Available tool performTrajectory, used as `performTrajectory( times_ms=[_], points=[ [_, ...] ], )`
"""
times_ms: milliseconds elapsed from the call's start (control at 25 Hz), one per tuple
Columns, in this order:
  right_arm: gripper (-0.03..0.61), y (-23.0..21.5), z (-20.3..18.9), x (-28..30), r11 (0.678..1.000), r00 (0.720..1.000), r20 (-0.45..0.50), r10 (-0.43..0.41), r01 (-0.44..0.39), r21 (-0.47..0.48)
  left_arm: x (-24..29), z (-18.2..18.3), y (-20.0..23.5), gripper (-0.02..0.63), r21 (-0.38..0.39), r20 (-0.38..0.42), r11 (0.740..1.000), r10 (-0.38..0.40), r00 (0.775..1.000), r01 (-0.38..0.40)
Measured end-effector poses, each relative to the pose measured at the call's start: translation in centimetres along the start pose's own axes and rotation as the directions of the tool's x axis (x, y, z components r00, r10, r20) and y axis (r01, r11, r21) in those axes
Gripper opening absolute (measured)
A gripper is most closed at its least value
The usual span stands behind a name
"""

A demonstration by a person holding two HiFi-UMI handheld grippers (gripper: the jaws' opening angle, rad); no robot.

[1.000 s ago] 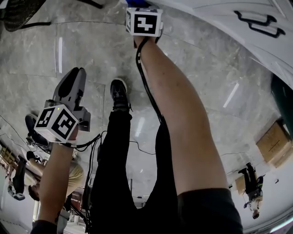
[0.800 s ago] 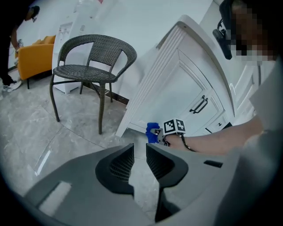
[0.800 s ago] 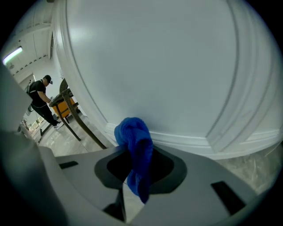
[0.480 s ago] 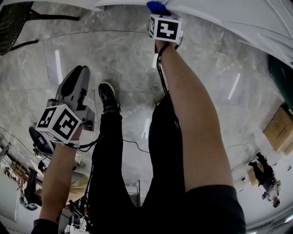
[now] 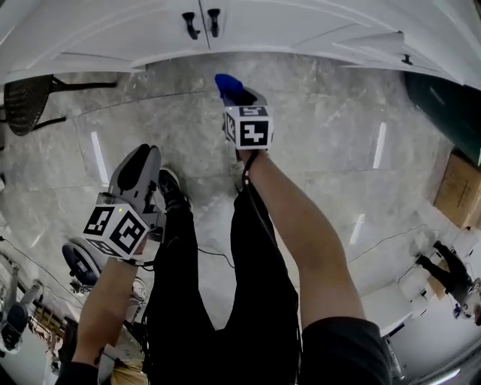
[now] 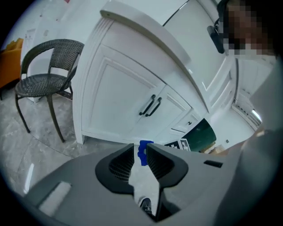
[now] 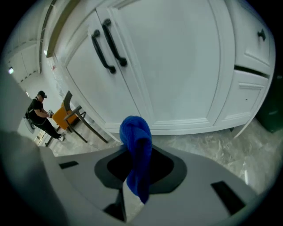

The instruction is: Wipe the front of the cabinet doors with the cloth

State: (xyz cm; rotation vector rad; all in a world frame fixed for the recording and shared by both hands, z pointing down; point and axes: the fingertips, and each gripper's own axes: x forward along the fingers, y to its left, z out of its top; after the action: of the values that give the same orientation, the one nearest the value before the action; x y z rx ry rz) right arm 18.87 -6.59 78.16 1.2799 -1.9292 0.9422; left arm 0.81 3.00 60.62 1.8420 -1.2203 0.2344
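White cabinet doors with two black handles run along the top of the head view. My right gripper is shut on a blue cloth and hovers over the marble floor, a short way off the doors. In the right gripper view the cloth bunches up between the jaws, and the door with its handles fills the frame. My left gripper hangs lower left with nothing in it, its jaws drawn to a thin slit. Through that slit, the left gripper view shows the cloth.
A dark wicker chair stands left of the cabinet. At the right are a dark green panel and a cardboard box. The holder's legs and one shoe are below the grippers. Someone stands far off.
The right gripper with the cloth has come away from the cabinet and sits lower in the head view. The doors and handles have come into sight. The left gripper has barely moved.
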Motion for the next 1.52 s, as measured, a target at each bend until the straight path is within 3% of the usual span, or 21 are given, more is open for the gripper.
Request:
performTrajectory(
  times_ms=[120, 240, 400, 520, 720, 1000, 1160, 1520],
  points=[
    [0.08, 2.9, 0.1, -7.1, 0.994, 0.995, 0.013, 0.102, -0.103, 0.046, -2.5, 1.2, -3.9, 0.087, 0.053, -0.009, 0.998, -0.022, 1.0, 0.022],
    [0.08, 6.7, 1.1, -14.9, 0.971, 0.978, 0.026, 0.207, -0.208, 0.119, -6.0, 3.4, -8.0, 0.087, 0.178, -0.009, 0.984, -0.029, 1.0, 0.03],
    [0.08, 11.3, 7.5, -25.0, 0.939, 0.942, 0.164, 0.294, -0.317, 0.135, -10.7, 9.9, -14.3, 0.087, 0.365, 0.066, 0.929, -0.085, 0.994, 0.056],
    [0.08, 15.1, 12.1, -33.4, 0.929, 0.914, 0.238, 0.327, -0.358, 0.097, -15.4, 14.5, -19.4, 0.087, 0.39, 0.098, 0.916, -0.149, 0.984, 0.1],
    [0.08, 19.1, 18.4, -45.0, 0.939, 0.871, 0.377, 0.314, -0.344, 0.012, -23.6, 20.5, -26.3, 0.087, 0.335, 0.188, 0.929, -0.226, 0.956, 0.154],
    [0.08, 23.9, 23.9, -57.0, 0.95, 0.8, 0.522, 0.296, -0.304, -0.073, -32.3, 24.5, -30.3, 0.087, 0.339, 0.263, 0.928, -0.254, 0.931, 0.158],
    [0.08, 26.8, 26.3, -62.3, 0.946, 0.74, 0.594, 0.315, -0.297, -0.131, -37.1, 27.4, -31.7, 0.087, 0.364, 0.353, 0.92, -0.283, 0.892, 0.148],
    [0.08, 32.2, 30.8, -70.8, 0.941, 0.616, 0.713, 0.334, -0.178, -0.287, -44.2, 31.6, -35.3, 0.087, 0.476, 0.478, 0.869, -0.386, 0.789, 0.136]
  ],
)
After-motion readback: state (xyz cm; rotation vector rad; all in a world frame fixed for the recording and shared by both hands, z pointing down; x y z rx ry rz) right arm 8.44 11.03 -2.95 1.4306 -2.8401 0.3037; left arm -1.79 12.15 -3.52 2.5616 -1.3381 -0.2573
